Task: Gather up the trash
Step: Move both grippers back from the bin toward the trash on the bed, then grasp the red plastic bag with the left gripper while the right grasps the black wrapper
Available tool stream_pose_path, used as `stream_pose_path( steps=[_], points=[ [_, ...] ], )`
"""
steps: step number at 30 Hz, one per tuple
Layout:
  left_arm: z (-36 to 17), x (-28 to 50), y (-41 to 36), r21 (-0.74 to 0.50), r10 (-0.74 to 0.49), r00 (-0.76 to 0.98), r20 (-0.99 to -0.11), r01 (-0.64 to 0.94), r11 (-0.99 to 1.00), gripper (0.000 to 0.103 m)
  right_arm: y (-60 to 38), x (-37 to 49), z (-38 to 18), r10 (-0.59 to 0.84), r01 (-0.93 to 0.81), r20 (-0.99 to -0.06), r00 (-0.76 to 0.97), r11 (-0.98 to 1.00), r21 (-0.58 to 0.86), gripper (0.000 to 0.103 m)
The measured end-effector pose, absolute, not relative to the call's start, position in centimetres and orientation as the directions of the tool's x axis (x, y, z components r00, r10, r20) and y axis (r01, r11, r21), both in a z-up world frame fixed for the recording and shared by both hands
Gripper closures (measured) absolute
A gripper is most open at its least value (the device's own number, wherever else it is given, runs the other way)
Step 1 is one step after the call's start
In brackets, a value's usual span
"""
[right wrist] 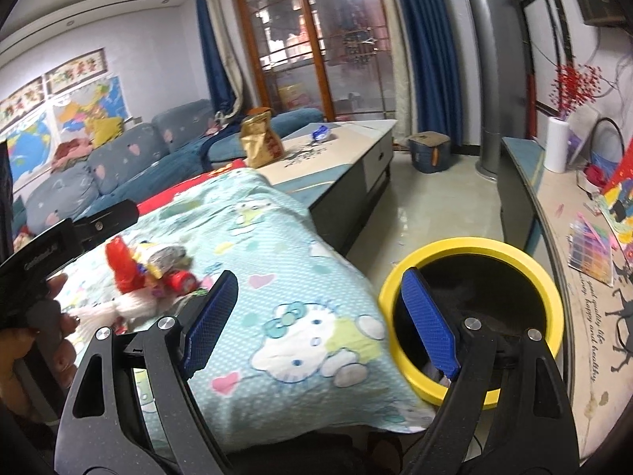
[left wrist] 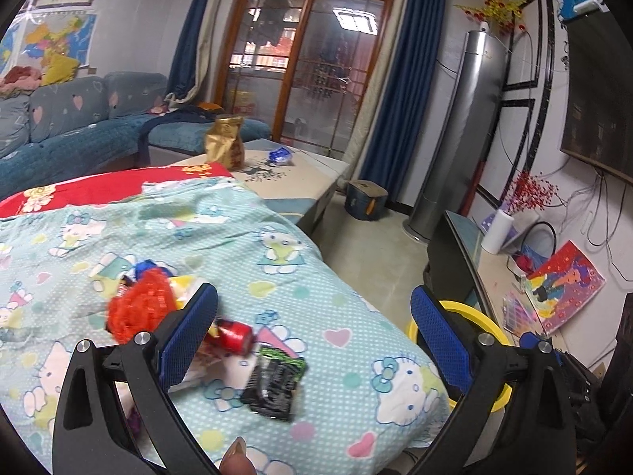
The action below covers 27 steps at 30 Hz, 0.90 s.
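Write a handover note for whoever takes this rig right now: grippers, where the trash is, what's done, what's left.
Left gripper: open, empty, over the trash pile on the blanket.
Right gripper: open, empty, between blanket and yellow-rimmed bin.
Trash on the blanket: red mesh wad, red wrapper, black-green packet, other scraps behind.
Done: cannot tell; the bin's inside is dark.
Left: carry each piece to the bin on the floor, beside the blanket's edge.
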<state>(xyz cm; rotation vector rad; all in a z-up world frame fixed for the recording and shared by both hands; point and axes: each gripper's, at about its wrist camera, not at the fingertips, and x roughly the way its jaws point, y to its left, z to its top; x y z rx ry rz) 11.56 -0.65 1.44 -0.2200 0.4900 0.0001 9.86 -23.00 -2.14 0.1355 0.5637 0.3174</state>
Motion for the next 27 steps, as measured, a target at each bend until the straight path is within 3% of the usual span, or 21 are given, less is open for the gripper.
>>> stream_pose_path(
  steps=[10,27],
  points=[
    [1.2,10.3,3.9,-0.230,0.026,0.882,-0.470,-0.151,0.961,0.008,-19.0,9.4,-1.9,0.387,-0.343,-0.521,0.761,0.921,0.182,0.026],
    [-0.7,8.2,11.1,-0.220,0.127,0.826,-0.549,-0.289,0.932,0.008,-11.2,10.9,-4.2,0.454,-0.449,-0.599,0.660,0.877,0.170,0.026]
  ],
)
